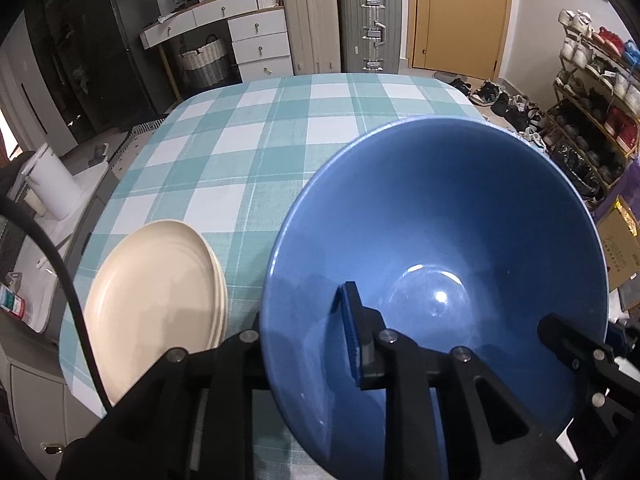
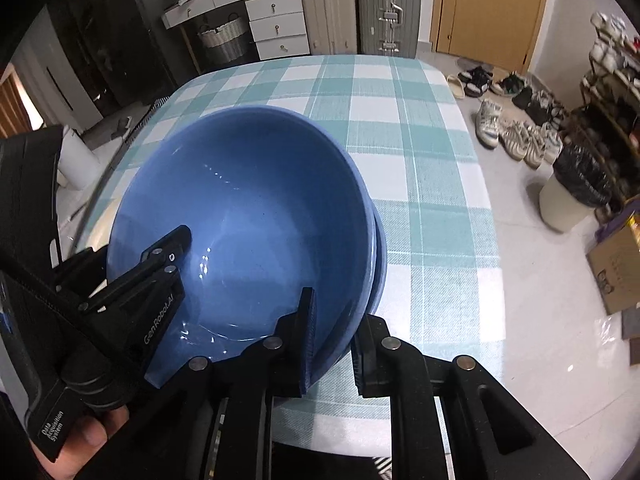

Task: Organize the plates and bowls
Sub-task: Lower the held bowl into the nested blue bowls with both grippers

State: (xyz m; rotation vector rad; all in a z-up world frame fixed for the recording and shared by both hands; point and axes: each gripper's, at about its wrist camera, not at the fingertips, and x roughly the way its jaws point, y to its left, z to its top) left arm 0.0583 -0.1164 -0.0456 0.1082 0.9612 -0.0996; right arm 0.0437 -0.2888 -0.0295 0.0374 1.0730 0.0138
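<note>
1. I see even, cool indoor light in both views, with overhead glare spots inside the glossy blue ceramic bowl [image 1: 440, 264].
2. Fisheye bending and black corners frame the teal-and-white checked tablecloth [image 2: 420, 128].
3. The stacked cream plates [image 1: 160, 280] look slightly blurred.

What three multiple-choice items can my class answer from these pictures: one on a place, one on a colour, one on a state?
1. In the left wrist view, where is the stack of beige plates?
A. Left of the blue bowl
B. Inside the bowl
C. On the floor

2. What colours is the tablecloth?
A. Red and white
B. Teal and white checks
C. Plain black

3. How does the blue bowl stand?
A. Upside down
B. In pieces
C. Mouth up, empty

Key: 1 A, the plates lie on the cloth beside the bowl's left rim. 2 B, checks cover the whole table. 3 C, its bare, glossy inside faces both cameras.
</note>
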